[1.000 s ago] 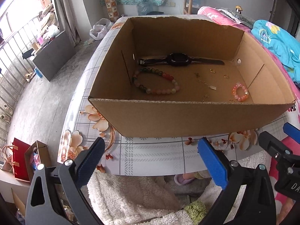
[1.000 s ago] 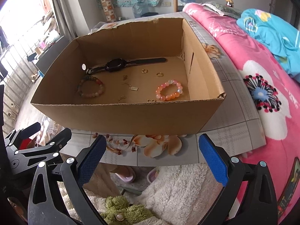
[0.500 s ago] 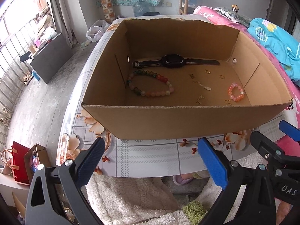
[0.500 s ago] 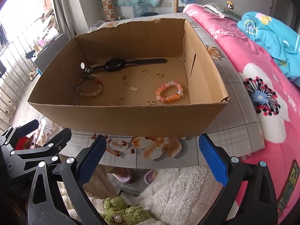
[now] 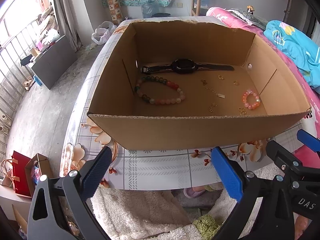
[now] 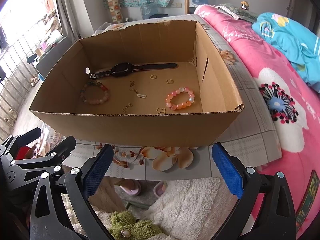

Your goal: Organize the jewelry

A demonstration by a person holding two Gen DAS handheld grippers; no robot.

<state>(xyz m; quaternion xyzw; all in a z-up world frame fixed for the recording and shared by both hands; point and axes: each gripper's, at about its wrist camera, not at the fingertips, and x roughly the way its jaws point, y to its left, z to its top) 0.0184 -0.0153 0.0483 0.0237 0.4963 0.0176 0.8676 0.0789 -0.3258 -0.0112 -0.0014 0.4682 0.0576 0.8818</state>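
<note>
An open cardboard box (image 5: 200,132) (image 6: 140,128) stands on a floral-patterned table (image 5: 160,168). Inside lie a black watch (image 5: 184,67) (image 6: 124,70), a multicoloured bead bracelet (image 5: 160,91) (image 6: 95,93), a pink-orange bead bracelet (image 5: 251,99) (image 6: 180,98), gold rings (image 6: 153,77), and thin gold chains (image 5: 215,92) (image 6: 138,93). My left gripper (image 5: 160,172) and right gripper (image 6: 160,170) both hover open in front of the box's near wall, over the table's front edge, with nothing between their fingers.
A pink flowered bedspread (image 6: 280,100) with a blue blanket (image 6: 290,38) lies to the right. A white fluffy rug (image 6: 190,206) and slippers (image 6: 128,186) lie on the floor below the table. Bags (image 5: 22,172) stand on the floor at left.
Both grippers have risen and tilted slightly, so more of the box's floor shows. The jewelry has not moved and both grippers stay open.
</note>
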